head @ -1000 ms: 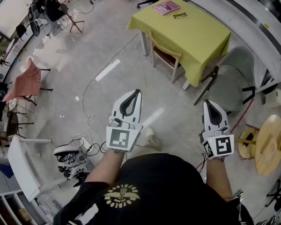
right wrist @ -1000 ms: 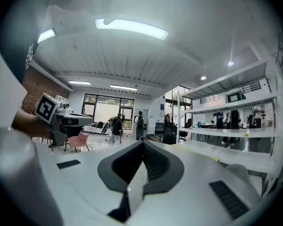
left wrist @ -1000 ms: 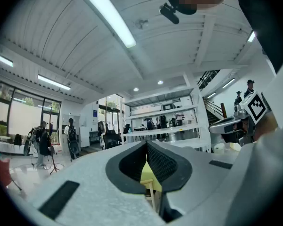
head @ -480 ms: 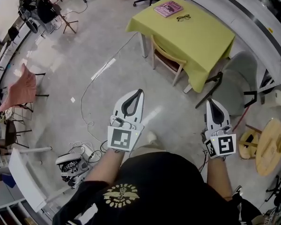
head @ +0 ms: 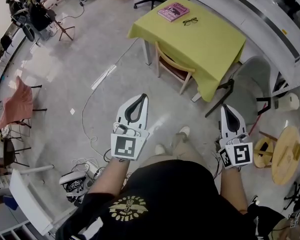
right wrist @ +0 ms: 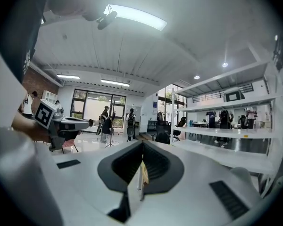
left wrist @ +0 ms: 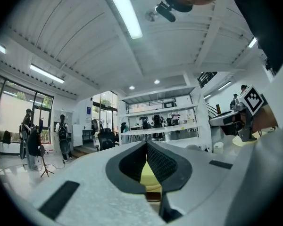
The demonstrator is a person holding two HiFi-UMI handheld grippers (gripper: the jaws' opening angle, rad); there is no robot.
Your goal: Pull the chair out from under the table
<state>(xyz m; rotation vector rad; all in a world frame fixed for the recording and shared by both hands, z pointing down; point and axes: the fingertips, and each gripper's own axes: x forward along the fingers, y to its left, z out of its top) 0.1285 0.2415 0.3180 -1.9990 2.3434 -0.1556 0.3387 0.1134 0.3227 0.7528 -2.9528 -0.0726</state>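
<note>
A wooden chair [head: 174,65] with a brown seat is tucked under the near left side of a table with a yellow cloth [head: 210,49]. My left gripper [head: 143,96] is shut and empty, held level and short of the chair, pointing toward it. My right gripper [head: 226,107] is shut and empty too, off to the right near the table's near corner. In the left gripper view a sliver of the yellow cloth [left wrist: 150,177] shows through the closed jaws of the left gripper [left wrist: 146,145]. The right gripper [right wrist: 142,146] looks past the table leg [right wrist: 138,179].
A grey padded chair [head: 255,91] stands right of the table. A pink book [head: 173,11] and glasses [head: 190,21] lie on the cloth. Cables and a power strip [head: 92,161] trail on the floor at left. A round wooden stool [head: 285,154] is at right. A pink chair [head: 17,104] stands far left.
Both grippers and the person have moved forward toward the table and chair. The person's shoes now show between the grippers. Both pairs of jaws stay shut.
</note>
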